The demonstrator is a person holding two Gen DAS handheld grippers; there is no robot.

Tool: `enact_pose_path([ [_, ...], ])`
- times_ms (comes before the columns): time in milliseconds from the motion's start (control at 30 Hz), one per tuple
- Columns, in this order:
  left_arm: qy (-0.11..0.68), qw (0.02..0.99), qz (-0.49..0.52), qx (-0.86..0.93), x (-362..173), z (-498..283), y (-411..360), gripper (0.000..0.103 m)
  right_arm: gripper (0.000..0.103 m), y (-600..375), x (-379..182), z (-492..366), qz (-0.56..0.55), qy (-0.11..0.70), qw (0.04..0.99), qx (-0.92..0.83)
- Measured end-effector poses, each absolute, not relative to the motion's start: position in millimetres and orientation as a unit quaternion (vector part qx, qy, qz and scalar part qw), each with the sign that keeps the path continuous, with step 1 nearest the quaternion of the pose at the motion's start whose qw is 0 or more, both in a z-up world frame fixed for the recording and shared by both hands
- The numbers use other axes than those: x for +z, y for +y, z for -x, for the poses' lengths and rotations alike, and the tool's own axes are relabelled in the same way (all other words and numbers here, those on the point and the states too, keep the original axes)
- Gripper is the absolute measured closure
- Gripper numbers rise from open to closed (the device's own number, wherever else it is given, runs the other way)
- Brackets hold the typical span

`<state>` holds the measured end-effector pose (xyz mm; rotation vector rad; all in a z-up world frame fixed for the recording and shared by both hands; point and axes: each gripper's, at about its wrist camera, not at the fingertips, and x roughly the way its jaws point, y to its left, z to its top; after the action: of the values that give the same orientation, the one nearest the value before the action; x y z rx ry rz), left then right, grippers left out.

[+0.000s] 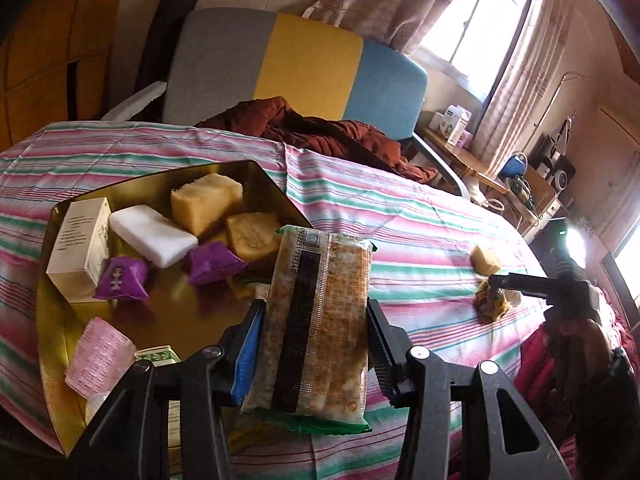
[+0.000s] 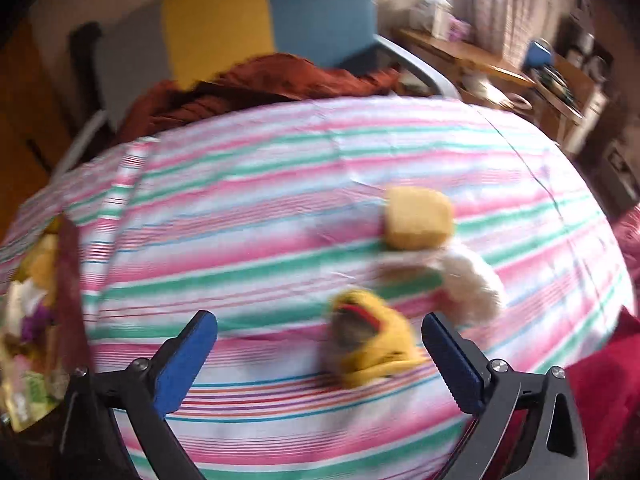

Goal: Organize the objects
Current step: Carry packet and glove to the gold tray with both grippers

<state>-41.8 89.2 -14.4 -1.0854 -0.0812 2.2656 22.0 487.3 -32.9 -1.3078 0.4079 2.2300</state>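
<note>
The counter's cloth (image 2: 280,200) is striped pink, green and white. The tray (image 1: 176,296) is shiny gold. In it lie two purple packets (image 1: 122,280), a white block (image 1: 154,236), a cream box (image 1: 80,248) and tan sponge cubes (image 1: 206,200). The cracker packet (image 1: 320,320) is orange-patterned with a black band and green ends. The right tongs (image 2: 320,356) have blue pads. The wrapper (image 2: 370,336) between them is yellow.

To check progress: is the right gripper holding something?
No, the right gripper is wide open above the yellow packet, gripping nothing.

A home: curtained window (image 1: 476,12), colourful sofa (image 1: 296,64), striped tablecloth (image 1: 420,232).
</note>
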Motion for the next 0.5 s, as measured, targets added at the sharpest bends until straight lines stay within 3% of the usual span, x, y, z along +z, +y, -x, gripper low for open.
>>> enact_pose_path([
  [133,-0.028,0.305,0.415,0.857,-17,42,89,0.054,0.001,512,-65,-21,0.518,0.178,0.253,0.798],
  [200,-0.028,0.300,0.416,0.858,-17,43,87,0.054,0.022,514,-78,-20,0.522,0.195,0.236,0.796],
  [233,-0.028,0.299,0.415,0.859,-18,43,85,0.054,0.041,513,-83,-18,0.530,0.188,0.239,0.792],
  [333,-0.030,0.289,0.416,0.861,-19,45,78,0.054,0.049,505,-80,-15,0.526,0.158,0.233,0.803],
  [500,-0.033,0.276,0.417,0.866,-20,52,66,0.054,0.049,485,-57,-15,0.488,0.149,0.195,0.838],
])
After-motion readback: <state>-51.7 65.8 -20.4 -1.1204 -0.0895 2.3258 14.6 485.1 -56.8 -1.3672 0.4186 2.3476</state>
